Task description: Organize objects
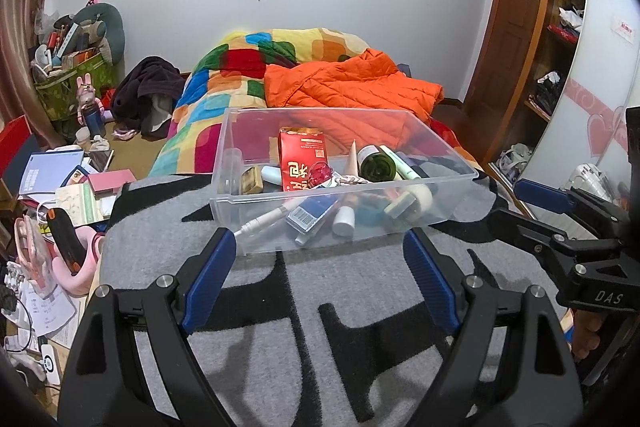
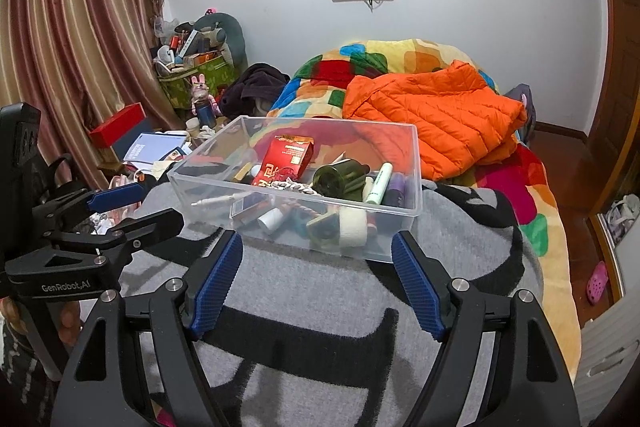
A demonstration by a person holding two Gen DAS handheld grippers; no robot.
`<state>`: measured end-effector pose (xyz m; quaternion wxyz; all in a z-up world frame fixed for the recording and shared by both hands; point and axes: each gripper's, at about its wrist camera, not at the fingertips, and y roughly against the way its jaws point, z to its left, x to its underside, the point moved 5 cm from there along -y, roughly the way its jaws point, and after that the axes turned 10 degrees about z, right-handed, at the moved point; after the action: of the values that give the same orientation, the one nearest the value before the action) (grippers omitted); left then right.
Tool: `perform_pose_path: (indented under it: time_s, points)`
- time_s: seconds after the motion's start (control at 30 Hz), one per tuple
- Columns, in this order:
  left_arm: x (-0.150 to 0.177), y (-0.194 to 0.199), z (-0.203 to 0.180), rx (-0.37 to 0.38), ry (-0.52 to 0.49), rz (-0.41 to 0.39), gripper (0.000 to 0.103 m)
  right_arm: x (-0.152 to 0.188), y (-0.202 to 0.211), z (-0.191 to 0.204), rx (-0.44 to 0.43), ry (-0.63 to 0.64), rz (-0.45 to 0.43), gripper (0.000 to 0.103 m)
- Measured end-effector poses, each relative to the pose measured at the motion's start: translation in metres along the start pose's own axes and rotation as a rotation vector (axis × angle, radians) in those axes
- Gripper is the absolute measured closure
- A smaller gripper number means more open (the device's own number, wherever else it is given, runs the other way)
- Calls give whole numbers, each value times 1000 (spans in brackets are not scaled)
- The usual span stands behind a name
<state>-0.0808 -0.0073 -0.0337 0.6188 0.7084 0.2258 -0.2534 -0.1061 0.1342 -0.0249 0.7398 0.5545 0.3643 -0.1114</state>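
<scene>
- The clear plastic bin [image 1: 344, 183] sits on a grey blanket with black bands [image 1: 320, 307], just ahead of both grippers and touched by neither.
- The left gripper [image 1: 318, 281] hovers in front of the bin's near wall, its blue-padded fingers [image 1: 208, 279] spread wide and holding nothing; the near wall spans the gap between them.
- The right gripper [image 2: 316, 281] hangs beside it, to the right of the bin's near wall as the left wrist view shows, its fingers [image 2: 416, 285] likewise wide apart and empty.
- Inside the bin, from left to right: a small tan block [image 1: 251, 179] at the left end, a red packet [image 1: 302, 157] standing tilted near the middle, a dark green bottle [image 1: 374, 163] lying on its side, and a white and green tube [image 1: 400, 157] against the right wall.
- Nearer the bin's front wall lie a white stick [image 1: 266, 219], a blue carton with a barcode [image 1: 310, 213], a small white bottle [image 1: 344, 221] and a roll of pale tape [image 1: 418, 197].
- Behind the bin, an orange padded jacket [image 1: 352, 83] lies on a multicoloured quilt [image 1: 224, 87].
</scene>
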Motion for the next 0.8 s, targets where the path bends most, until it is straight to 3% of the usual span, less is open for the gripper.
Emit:
perform_pose_path:
  time_s: [0.8]
  points:
    - [1, 3, -5, 4, -15, -20, 16, -1, 0, 0, -2, 3, -3, 29]
